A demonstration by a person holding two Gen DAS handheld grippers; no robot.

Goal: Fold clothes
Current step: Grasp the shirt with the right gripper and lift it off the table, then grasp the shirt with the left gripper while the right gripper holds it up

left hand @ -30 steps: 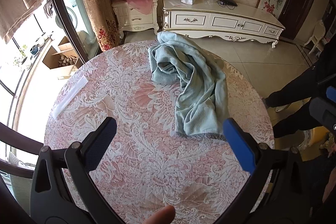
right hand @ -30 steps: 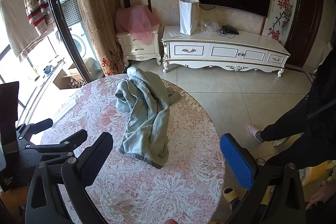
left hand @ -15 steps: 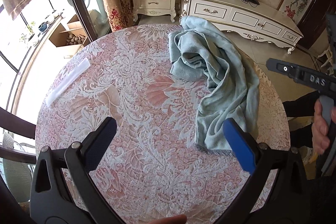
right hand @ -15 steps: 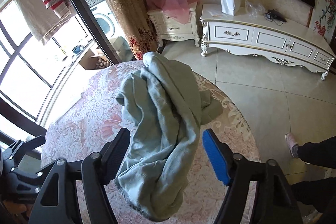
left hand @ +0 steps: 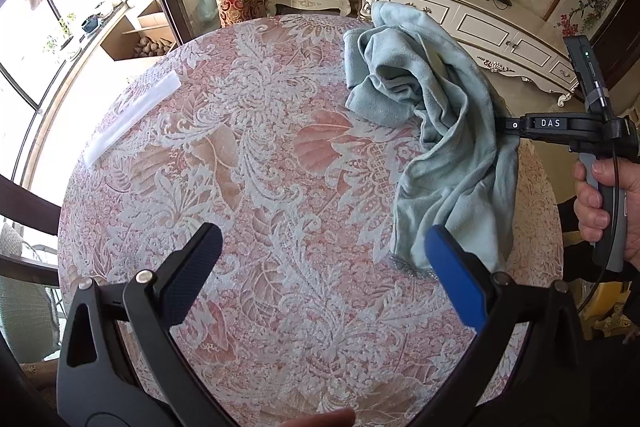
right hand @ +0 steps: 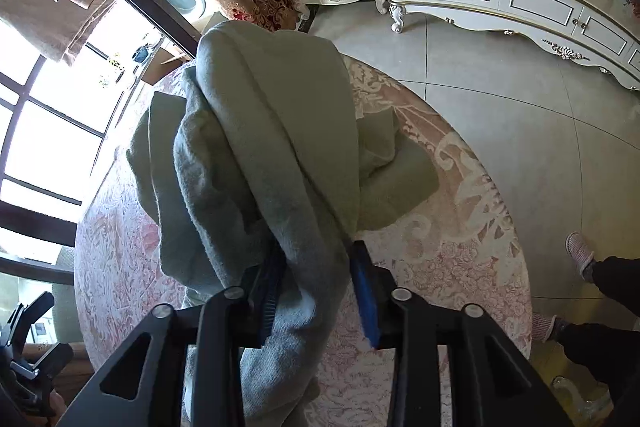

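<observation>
— Where does the garment lie?

— A crumpled pale-green garment sits on the right half of a round table covered in pink lace-pattern cloth, near its edge.

— And the tools?

— The right gripper is closing on a thick fold of the garment, blue pads squeezing the cloth from both sides. The left gripper hangs over bare tablecloth, jaws spread wide, holding nothing — its right pad just beside the hem.

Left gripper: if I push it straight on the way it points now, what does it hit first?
Most likely bare tablecloth: the open left gripper has only patterned cloth ahead between its fingers. The crumpled teal garment lies off to its right, though depth is hard to judge.
</observation>
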